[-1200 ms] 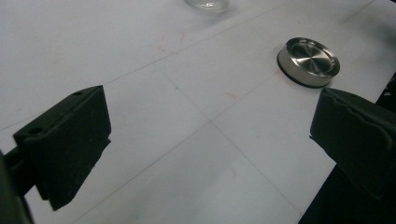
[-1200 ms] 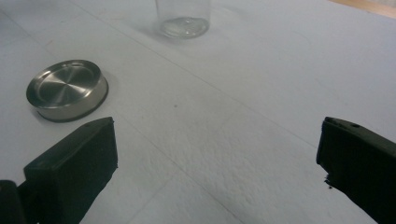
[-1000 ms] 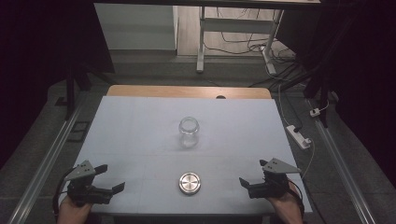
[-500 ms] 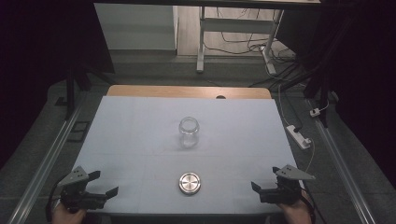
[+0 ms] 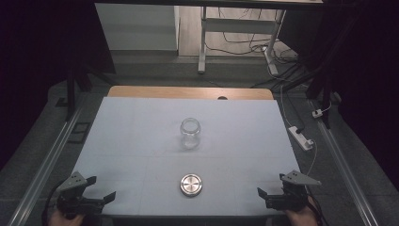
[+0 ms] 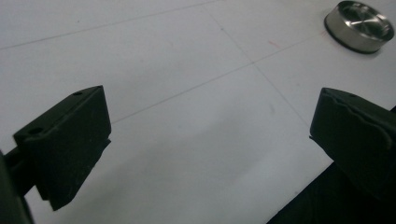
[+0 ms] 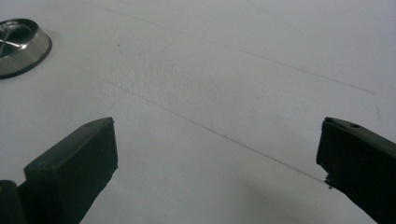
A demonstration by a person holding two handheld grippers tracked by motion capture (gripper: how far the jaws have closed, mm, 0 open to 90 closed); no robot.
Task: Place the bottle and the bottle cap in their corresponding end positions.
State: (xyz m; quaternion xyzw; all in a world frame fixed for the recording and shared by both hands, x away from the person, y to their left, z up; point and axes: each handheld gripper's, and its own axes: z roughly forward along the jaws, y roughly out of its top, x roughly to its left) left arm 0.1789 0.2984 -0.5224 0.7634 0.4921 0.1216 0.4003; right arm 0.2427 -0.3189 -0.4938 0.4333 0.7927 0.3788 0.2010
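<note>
White table (image 5: 131, 132), glass jar (image 5: 190, 133), metal lid (image 5: 191, 184) nearer, well apart

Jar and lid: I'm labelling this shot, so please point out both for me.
Jar (image 5: 190, 133), high view, on its clear glass side.
Lid (image 5: 191, 184), high view, on the middle of its metal top.

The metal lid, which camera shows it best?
The left gripper view: the metal lid appears whole and close, rim and ridged top clear. The right gripper view cuts it off at the edge. The high view shows it whole but small, near the glass jar.
</note>
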